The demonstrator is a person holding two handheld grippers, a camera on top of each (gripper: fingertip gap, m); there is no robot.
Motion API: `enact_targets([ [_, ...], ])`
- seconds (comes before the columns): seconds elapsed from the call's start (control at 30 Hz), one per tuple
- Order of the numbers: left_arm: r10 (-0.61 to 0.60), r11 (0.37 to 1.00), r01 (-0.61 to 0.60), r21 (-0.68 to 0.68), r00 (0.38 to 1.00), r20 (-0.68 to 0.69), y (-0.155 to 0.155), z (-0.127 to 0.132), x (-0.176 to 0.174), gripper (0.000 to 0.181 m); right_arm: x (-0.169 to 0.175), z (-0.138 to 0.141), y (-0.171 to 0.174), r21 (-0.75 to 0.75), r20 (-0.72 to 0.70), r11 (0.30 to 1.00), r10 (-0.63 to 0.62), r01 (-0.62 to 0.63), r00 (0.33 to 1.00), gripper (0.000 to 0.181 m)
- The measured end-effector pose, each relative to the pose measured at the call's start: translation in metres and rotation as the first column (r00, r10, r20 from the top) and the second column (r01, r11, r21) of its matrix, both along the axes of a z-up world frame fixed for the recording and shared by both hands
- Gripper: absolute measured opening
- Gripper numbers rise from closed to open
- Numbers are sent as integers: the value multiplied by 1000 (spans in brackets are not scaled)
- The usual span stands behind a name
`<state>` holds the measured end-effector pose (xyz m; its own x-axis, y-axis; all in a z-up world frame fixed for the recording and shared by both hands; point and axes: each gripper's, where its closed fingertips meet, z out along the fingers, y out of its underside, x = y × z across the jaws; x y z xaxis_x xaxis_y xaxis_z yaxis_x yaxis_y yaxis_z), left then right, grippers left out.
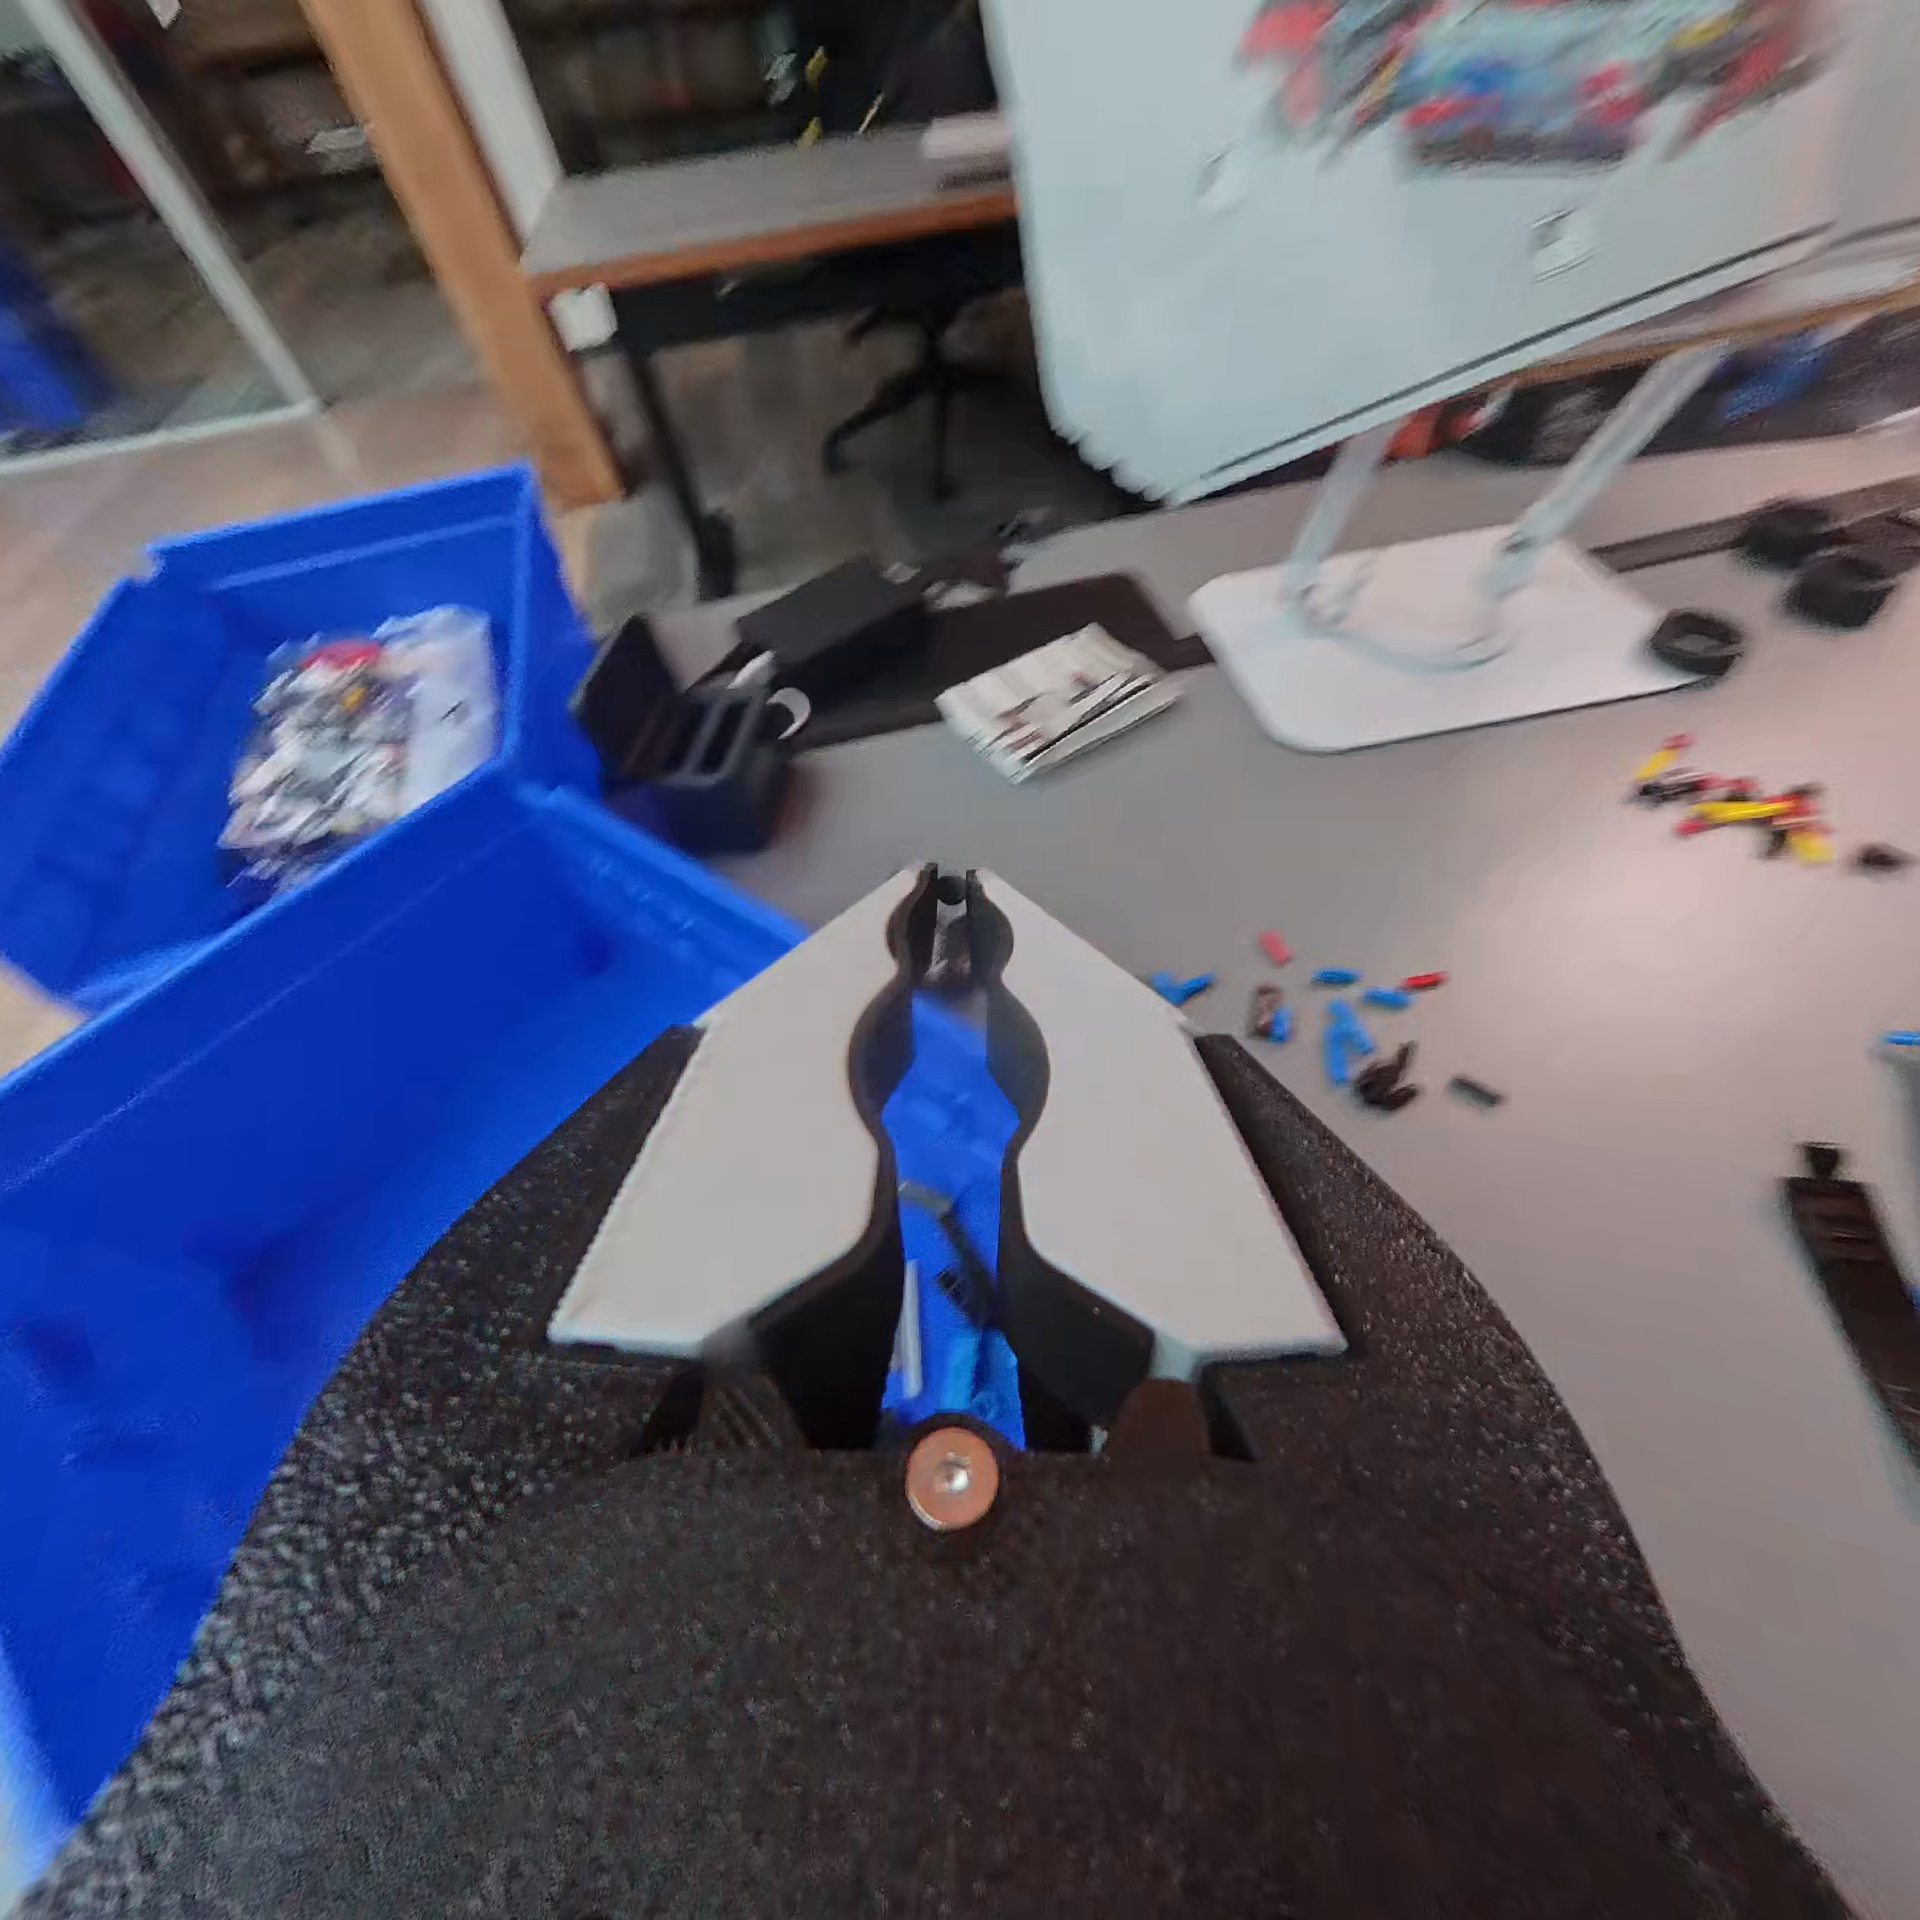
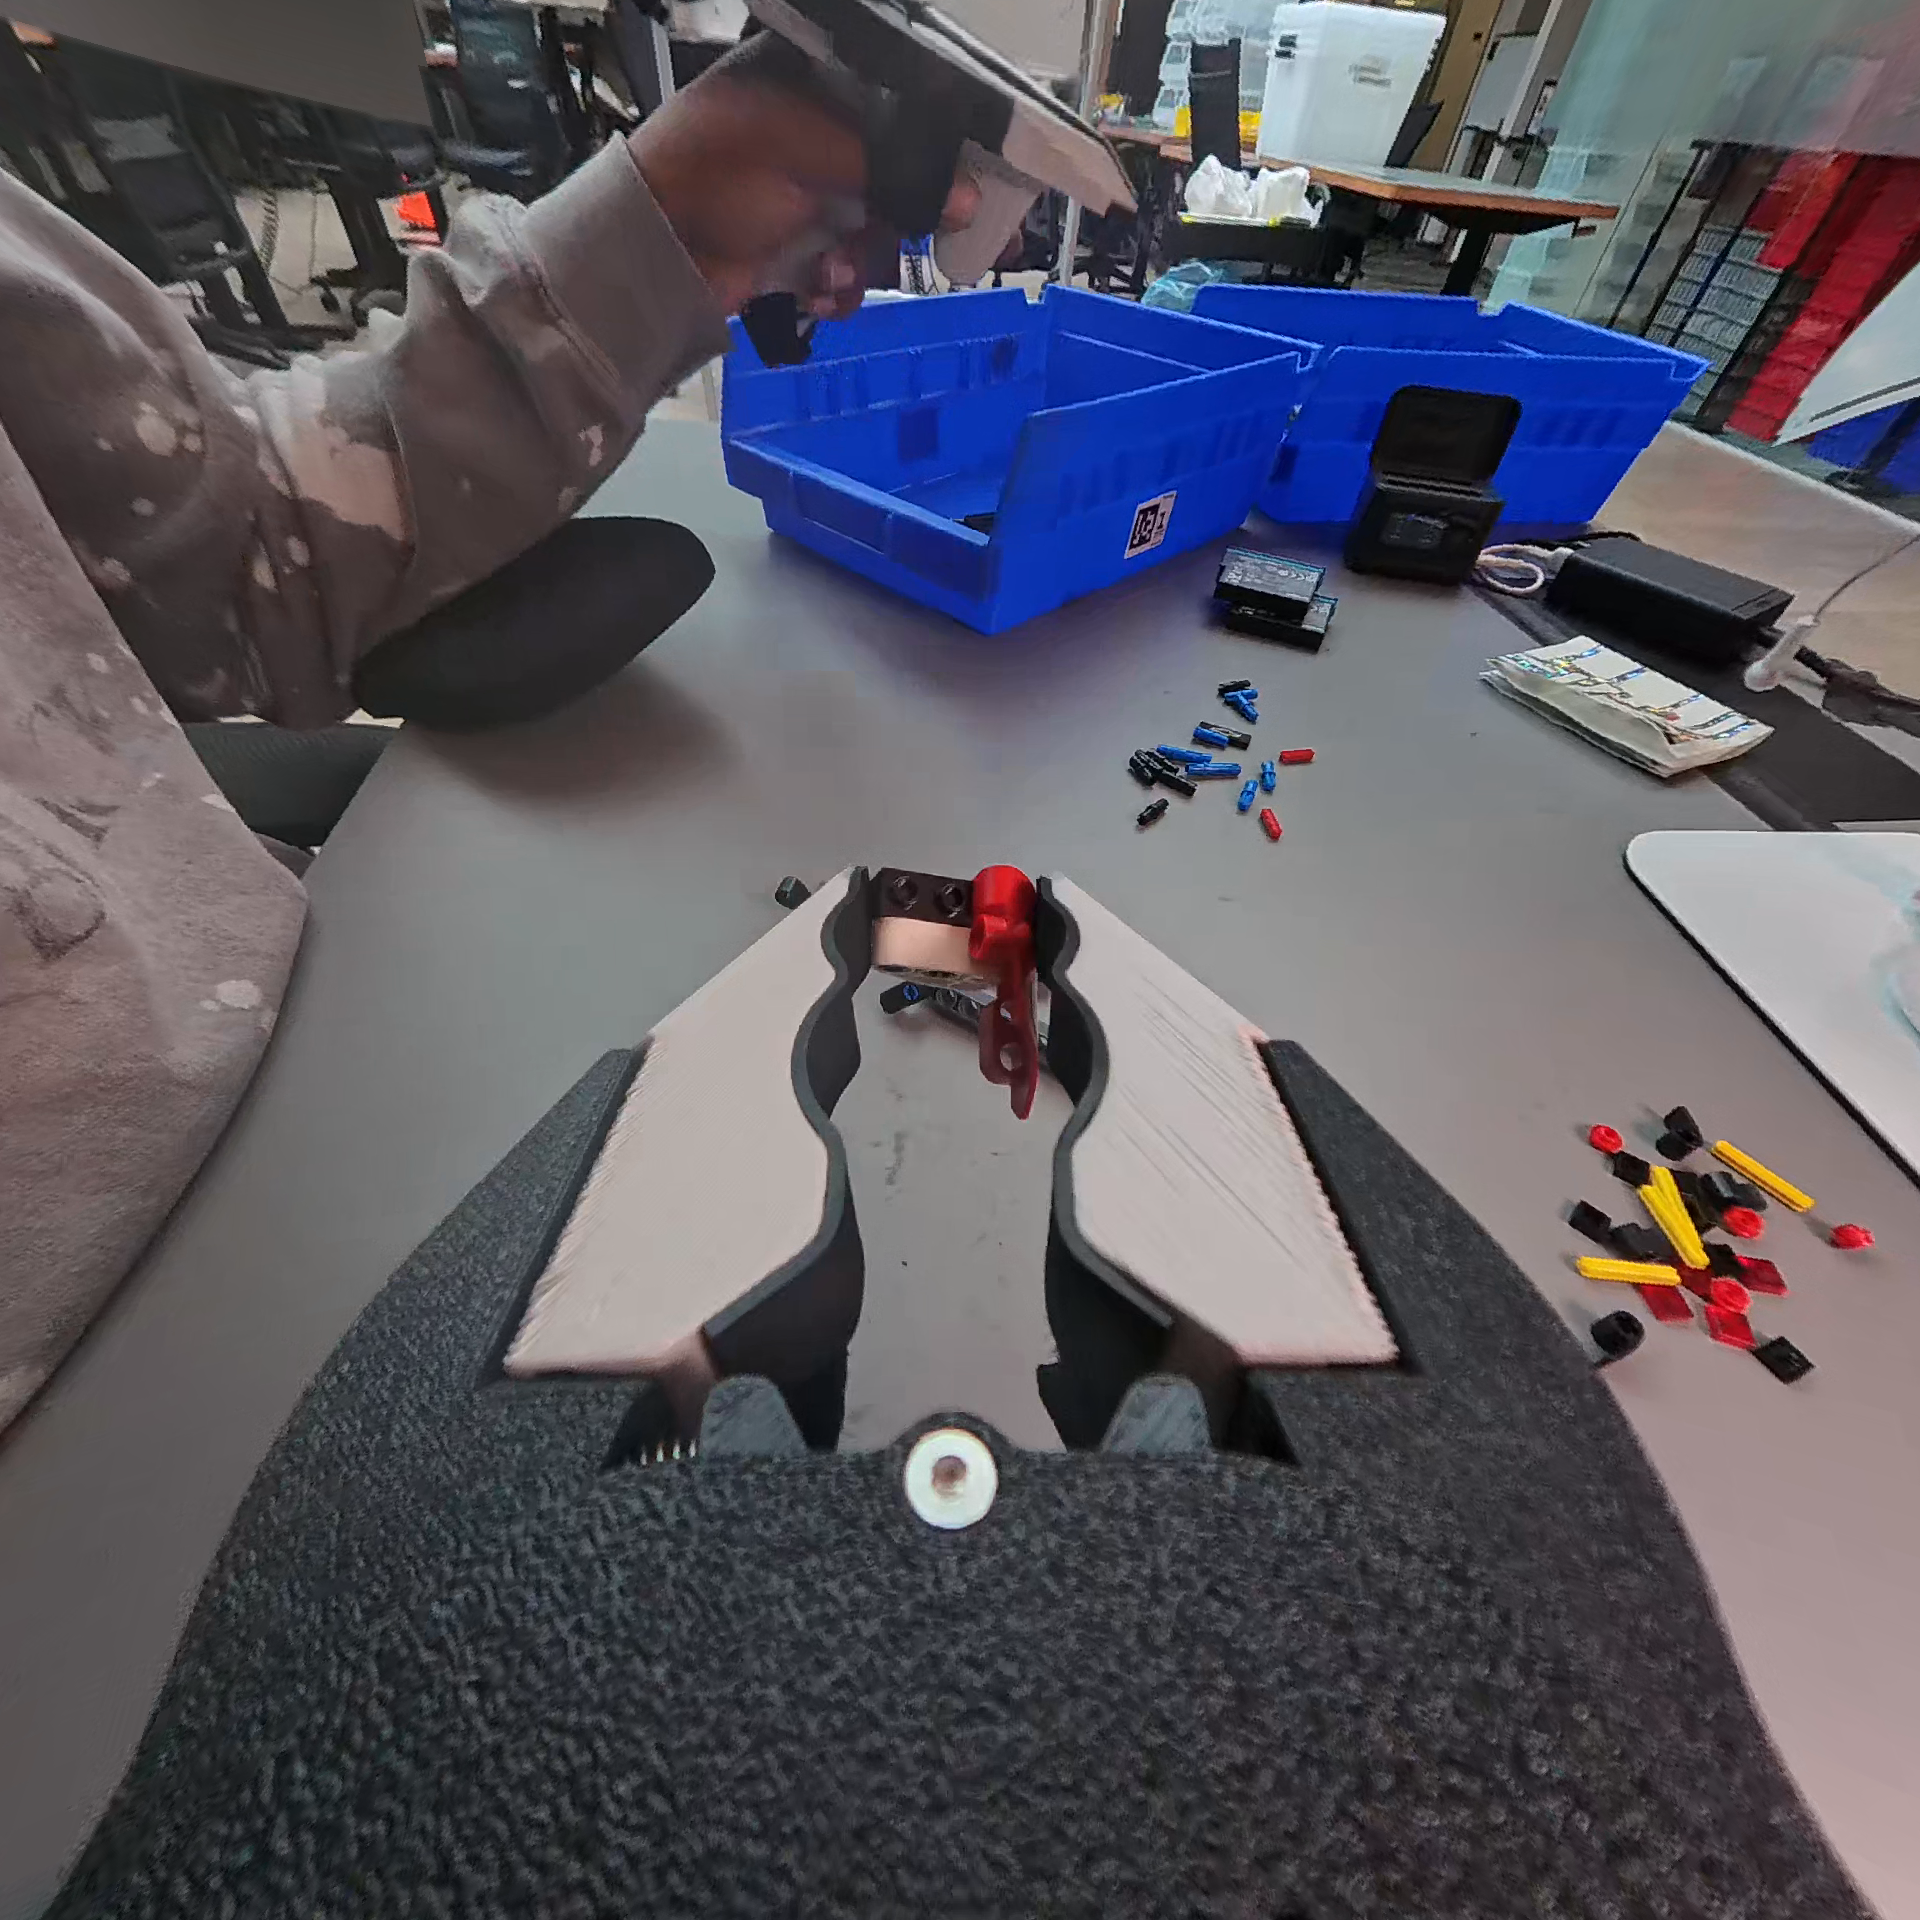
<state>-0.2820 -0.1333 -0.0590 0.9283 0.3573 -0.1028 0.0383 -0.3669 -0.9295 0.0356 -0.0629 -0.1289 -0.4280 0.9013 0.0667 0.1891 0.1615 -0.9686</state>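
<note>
My right gripper point(image 2: 948, 920) is shut on a small brick assembly point(image 2: 940, 925): a black holed beam on a tan block, with a red piece point(image 2: 1003, 977) hanging at its right side, low over the grey table point(image 2: 582, 852). My left gripper point(image 1: 948, 891) is nearly closed, pinching a small black piece point(image 1: 950, 889) at its tips, raised above the rim of the near blue bin point(image 1: 312, 1143). In the right wrist view a hand holds the left gripper point(image 2: 935, 125) high over that bin point(image 2: 997, 447). The left wrist view is blurred.
A second blue bin point(image 1: 104, 769) holds bagged pieces point(image 1: 353, 727). Loose blue, black and red pins point(image 2: 1205, 758) and a yellow, red and black pile point(image 2: 1704, 1236) lie on the table. A booklet point(image 2: 1621, 707), black case point(image 2: 1434, 488), batteries point(image 2: 1273, 597), white stand base point(image 2: 1818, 956) and a sleeve point(image 2: 312, 468) are around. Left tips to right tips: about 35 cm.
</note>
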Motion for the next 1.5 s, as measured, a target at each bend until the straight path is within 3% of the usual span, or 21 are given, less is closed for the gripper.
enact_targets([
  [0.1,209,951,-212,-226,977,-39,-36,-38,-46,4,-1,-4,0,23,9,1000,-10,10,1000,31],
  [0.23,213,923,-215,-319,976,-40,-37,-62,-47,24,-2,-6,-1,54,11,998,-15,14,1000,31],
  [0.33,84,974,-98,-206,994,-76,-10,-38,-18,38,-3,-7,-2,77,10,997,-21,20,1000,31],
  [0.4,-119,991,117,-67,992,-35,17,-14,31,38,-4,-9,-1,116,7,993,-36,35,999,31],
  [0.43,-261,965,260,26,965,21,31,-3,65,37,-5,-9,0,138,2,989,-49,48,999,31],
  [0.47,-407,911,396,117,909,90,42,6,103,35,-6,-10,1,161,-3,985,-61,61,998,31],
  [0.53,-654,756,605,251,709,264,55,9,175,36,-9,-10,3,217,-21,972,-92,94,996,31],
  [0.6,-754,638,702,318,484,444,63,-7,232,38,-12,-11,6,277,-42,952,-125,132,991,31],
  [0.7,-705,559,774,300,253,662,69,-55,291,46,-15,-10,14,360,-83,910,-186,204,979,31],
  [0.77,-656,541,757,366,108,747,73,-65,316,45,-16,-8,16,406,-108,883,-210,236,972,31],
  [0.9,-591,537,736,411,-20,807,81,-75,338,33,-21,-9,13,498,-137,828,-217,257,966,31],
  [0.97,-597,548,736,398,11,802,85,-80,336,18,-22,-8,13,548,-161,791,-219,272,962,31],
  [1.13,-627,530,747,402,25,779,82,-79,335,16,-22,-6,10,568,-194,775,-199,275,961,34],
  [1.23,-659,501,752,428,11,752,79,-75,335,10,-21,0,8,451,-182,856,-190,254,965,38],
  [1.3,-660,484,744,461,-36,751,76,-71,337,9,-19,3,4,376,-176,900,-165,221,970,39],
  [1.5,-674,460,780,424,-4,738,70,-75,338,9,-15,-6,-1,266,-97,954,-114,136,989,42],
])
